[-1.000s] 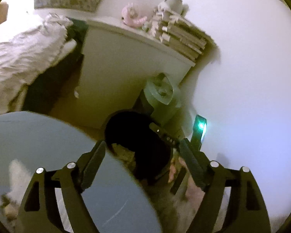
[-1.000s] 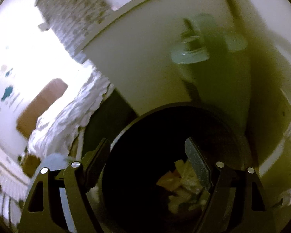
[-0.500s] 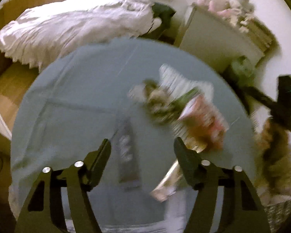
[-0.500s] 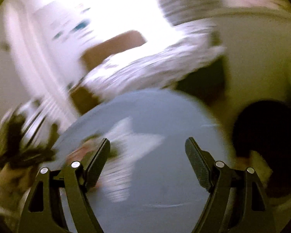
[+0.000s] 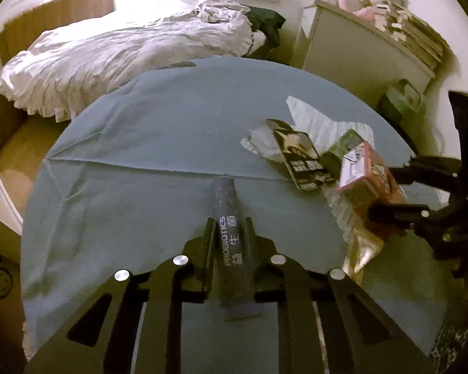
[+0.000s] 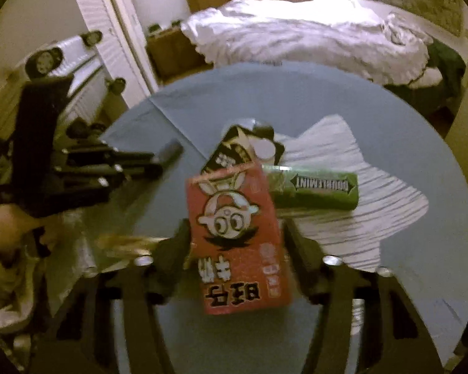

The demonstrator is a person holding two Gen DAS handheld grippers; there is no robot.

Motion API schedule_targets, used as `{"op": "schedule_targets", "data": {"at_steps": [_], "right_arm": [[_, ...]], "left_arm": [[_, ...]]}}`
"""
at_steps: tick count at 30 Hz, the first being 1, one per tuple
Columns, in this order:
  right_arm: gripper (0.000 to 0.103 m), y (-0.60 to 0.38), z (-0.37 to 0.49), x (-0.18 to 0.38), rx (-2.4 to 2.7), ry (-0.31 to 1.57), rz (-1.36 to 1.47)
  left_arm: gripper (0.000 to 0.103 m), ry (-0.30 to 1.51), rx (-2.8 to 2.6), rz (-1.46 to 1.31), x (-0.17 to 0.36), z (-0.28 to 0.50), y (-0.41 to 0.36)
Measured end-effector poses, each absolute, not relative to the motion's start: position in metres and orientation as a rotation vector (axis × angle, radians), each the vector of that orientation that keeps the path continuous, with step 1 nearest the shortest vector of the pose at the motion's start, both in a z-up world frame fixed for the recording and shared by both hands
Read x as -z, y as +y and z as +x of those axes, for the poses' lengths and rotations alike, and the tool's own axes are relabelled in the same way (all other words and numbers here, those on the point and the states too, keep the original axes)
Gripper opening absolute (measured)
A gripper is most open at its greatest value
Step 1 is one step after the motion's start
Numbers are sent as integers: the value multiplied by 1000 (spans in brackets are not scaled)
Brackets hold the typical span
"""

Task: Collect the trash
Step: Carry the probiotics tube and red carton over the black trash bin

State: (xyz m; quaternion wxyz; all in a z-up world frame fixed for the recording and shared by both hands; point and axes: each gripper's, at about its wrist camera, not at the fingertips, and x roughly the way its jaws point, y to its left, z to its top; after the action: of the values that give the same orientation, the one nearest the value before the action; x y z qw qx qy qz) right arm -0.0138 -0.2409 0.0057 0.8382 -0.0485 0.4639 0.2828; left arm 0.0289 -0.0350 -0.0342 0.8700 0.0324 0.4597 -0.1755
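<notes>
On the left, the left gripper has its jaws drawn in narrow and clamped on the dark PROBIOTICS sachet, a slim stick pack that lies lengthwise between them on the round, blue-grey tabletop. The sachet's far end reaches up to a crease in the cloth, and its near end pokes out behind the jaws. In the right wrist view the same gripper comes in from the left edge with a hand behind it.

Toward the middle of the tabletop lies a loose heap of trash: a white star-shaped paper flat on the cloth, a black wrapper on its left part, and a green DOUBLEMINT gum pack lying across it.

Further right, the right gripper has just been closing its jaws, and the red carton with a cartoon face stands between them, its lower end toward the camera. They sit close at either side of it, but blur hides whether they press on it. A gold foil wrapper lies just beside the carton.

Beyond the tabletop a bed with rumpled white bedding fills the background.
</notes>
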Motion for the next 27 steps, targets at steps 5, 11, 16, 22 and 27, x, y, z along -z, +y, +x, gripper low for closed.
{"op": "schedule_targets", "data": {"at_steps": [5, 11, 16, 22, 27], "right_arm": [[54, -264, -15, -17, -596, 909, -11], [54, -364, -10, -54, -432, 734, 225], [54, -474, -15, -68, -170, 587, 381], [54, -572, -22, -62, 28, 512, 478], [54, -624, -27, -42, 119, 493, 523]], "left_arm": [[18, 896, 430, -49, 8, 27, -26], [18, 784, 584, -58, -52, 37, -78], [18, 719, 741, -37, -82, 56, -160], [18, 716, 902, -12, -84, 85, -267], [18, 769, 981, 6, -67, 110, -341]]}}
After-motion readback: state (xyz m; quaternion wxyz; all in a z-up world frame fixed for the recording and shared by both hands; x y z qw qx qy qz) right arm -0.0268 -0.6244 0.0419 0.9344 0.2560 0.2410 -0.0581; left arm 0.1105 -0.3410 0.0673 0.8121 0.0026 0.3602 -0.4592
